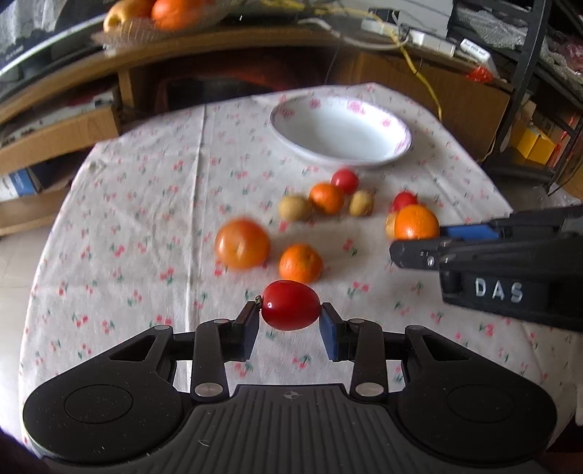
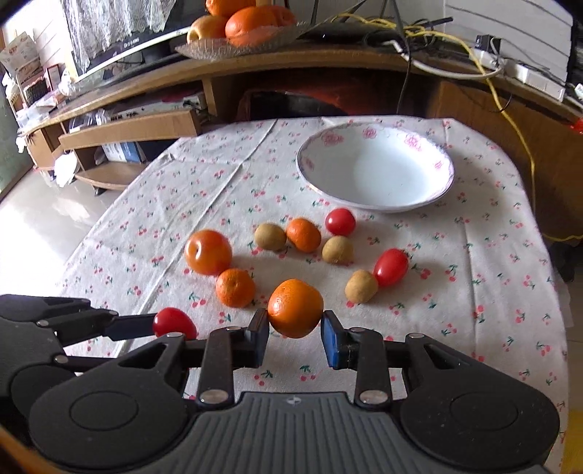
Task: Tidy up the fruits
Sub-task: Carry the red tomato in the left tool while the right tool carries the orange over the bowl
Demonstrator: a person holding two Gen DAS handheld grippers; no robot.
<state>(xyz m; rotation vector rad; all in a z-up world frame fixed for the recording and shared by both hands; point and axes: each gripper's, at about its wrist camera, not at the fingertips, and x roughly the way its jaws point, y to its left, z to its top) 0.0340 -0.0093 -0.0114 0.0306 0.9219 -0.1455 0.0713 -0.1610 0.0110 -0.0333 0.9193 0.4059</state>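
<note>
My left gripper (image 1: 290, 314) is shut on a red cherry tomato (image 1: 290, 305), held just above the cloth; it also shows in the right wrist view (image 2: 174, 323). My right gripper (image 2: 295, 328) is shut on a small orange (image 2: 295, 308), seen in the left wrist view too (image 1: 416, 222). An empty white bowl (image 2: 375, 166) with pink flowers on its rim stands at the far side of the table. Loose on the cloth between lie a large orange fruit (image 2: 208, 251), small oranges (image 2: 235, 287), brown kiwis (image 2: 270, 236) and red tomatoes (image 2: 390, 267).
The table carries a cherry-print cloth (image 2: 492, 255). Behind it stands a wooden shelf unit (image 2: 255, 62) with a glass dish of fruit (image 2: 240, 25), cables and power strips (image 2: 510, 69). The right gripper's body (image 1: 510, 269) reaches in from the right of the left wrist view.
</note>
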